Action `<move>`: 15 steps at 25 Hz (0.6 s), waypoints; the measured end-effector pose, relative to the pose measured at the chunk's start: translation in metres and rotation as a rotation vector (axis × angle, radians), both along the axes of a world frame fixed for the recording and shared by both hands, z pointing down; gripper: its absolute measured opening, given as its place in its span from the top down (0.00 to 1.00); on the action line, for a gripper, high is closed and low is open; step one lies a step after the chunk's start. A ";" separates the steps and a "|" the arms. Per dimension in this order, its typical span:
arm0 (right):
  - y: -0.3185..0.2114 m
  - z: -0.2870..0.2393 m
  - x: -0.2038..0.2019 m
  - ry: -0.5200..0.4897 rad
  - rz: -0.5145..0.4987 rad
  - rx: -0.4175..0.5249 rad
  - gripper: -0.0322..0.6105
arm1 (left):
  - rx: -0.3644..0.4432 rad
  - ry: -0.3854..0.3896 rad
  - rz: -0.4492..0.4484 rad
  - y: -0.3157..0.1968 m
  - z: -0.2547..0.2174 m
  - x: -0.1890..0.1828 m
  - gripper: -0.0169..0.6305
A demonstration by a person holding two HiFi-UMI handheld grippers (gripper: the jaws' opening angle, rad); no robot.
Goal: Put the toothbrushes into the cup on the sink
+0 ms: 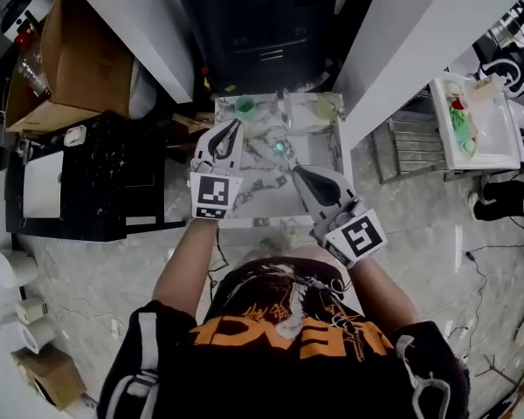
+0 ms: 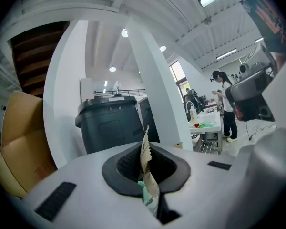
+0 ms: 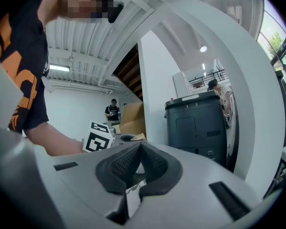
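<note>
Left jaws: the left gripper (image 2: 146,162) was clamped shut on a thin tan paper-backed packet (image 2: 144,149), green inside, likely a toothbrush.
Right jaws: the right gripper (image 3: 139,163) was fully closed, seemingly empty.
Handling: judged light, flimsy and slippery; best gripped mid-handle.
Cup: a small green cup (image 1: 244,105) was seen at the back of the white marble sink (image 1: 260,195).

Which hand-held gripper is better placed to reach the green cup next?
Left, probably. The left hand-held gripper is shut on a thin tan-and-green item and is closer to the green cup; the right hand-held gripper is farther back.
</note>
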State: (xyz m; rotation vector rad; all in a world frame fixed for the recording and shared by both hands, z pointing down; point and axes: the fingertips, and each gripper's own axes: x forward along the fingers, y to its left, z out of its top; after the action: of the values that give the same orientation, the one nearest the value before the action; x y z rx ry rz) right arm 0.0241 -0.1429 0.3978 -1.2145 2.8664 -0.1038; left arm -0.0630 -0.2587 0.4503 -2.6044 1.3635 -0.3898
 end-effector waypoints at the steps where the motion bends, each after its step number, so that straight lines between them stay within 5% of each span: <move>1: 0.001 0.002 -0.002 0.004 -0.012 -0.009 0.93 | -0.001 -0.005 -0.010 -0.008 0.003 -0.001 0.93; 15: -0.035 0.031 0.011 0.025 -0.087 -0.104 0.93 | -0.044 0.020 -0.145 -0.111 0.050 -0.020 0.93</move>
State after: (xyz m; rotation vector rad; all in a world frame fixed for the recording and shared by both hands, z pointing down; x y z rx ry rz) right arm 0.0355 -0.1781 0.4288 -1.1140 2.9696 -0.2451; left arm -0.0827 -0.3698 0.4998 -2.5584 1.5733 -0.4189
